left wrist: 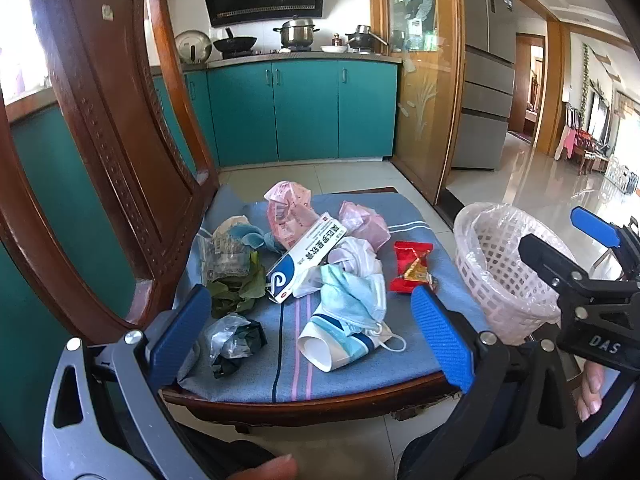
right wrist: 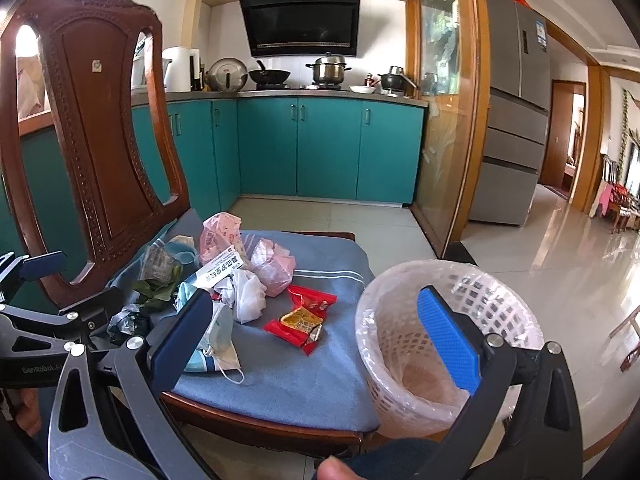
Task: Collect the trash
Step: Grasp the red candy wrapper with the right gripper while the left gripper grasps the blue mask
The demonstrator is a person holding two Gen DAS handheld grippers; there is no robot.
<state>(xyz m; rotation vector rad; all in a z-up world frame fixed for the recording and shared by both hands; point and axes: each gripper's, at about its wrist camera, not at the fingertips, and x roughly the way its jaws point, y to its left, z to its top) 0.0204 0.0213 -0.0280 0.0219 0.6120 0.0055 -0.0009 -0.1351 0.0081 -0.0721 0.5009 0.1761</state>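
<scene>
With both the left gripper point(left wrist: 312, 320) and the right gripper point(right wrist: 320, 336) held wide open and empty, no trash is yet taken from the blue-cushioned wooden chair point(left wrist: 352, 360), so the near red snack wrapper point(right wrist: 301, 319) must probably be grasped and carried right to the white plastic-lined basket point(right wrist: 400, 280).

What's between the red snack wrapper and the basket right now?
Nothing but bare blue cushion, clearest in the right wrist view: the red snack wrapper lies apart from the lined basket, which stands beside the chair seat's right edge.
</scene>
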